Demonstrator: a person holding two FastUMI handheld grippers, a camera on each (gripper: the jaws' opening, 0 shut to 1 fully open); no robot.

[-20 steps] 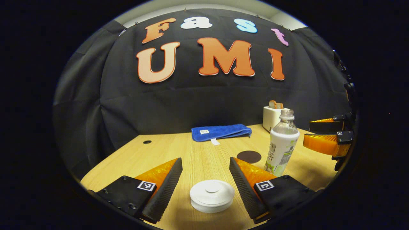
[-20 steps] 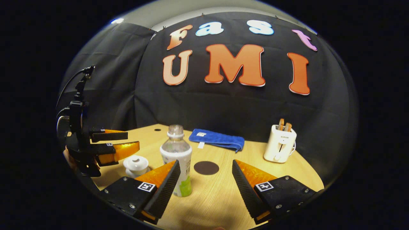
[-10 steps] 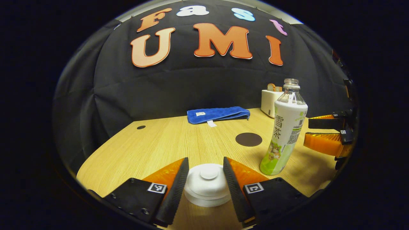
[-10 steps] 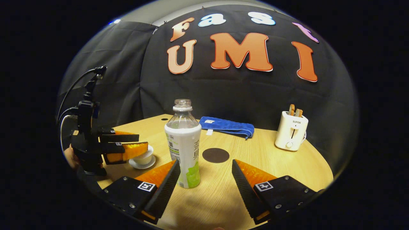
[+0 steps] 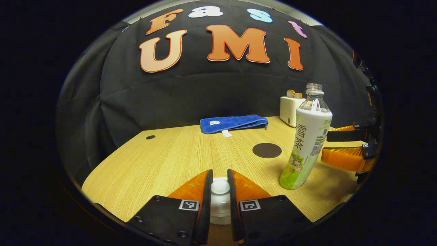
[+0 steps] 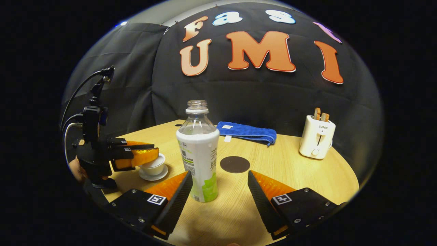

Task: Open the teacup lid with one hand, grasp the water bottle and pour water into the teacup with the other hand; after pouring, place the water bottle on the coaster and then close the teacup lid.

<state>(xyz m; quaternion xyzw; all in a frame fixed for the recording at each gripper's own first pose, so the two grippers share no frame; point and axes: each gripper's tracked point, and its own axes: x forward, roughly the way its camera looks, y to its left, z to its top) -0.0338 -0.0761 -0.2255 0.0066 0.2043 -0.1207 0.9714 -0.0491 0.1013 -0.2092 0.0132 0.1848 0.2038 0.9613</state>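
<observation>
The left tool (image 5: 220, 191) pinched the lid (image 5: 220, 187) by its knob, ready to lift. The right tool (image 6: 220, 191) stood spread near the bottle (image 6: 198, 153), likely to grasp it.

Your right gripper (image 6: 220, 191) stands wide open with bare table (image 6: 307, 177) between its fingers — the water bottle (image 6: 199, 153) stands upright just ahead, nearer the left finger. Beyond it the coaster (image 6: 235, 164) lies flat with clear wood all round. The toaster (image 6: 316, 136) and blue towel (image 6: 247, 133) keep to the far edge — well apart. To your left, the left gripper (image 5: 220, 191) crowds the teacup (image 6: 153, 166).
</observation>
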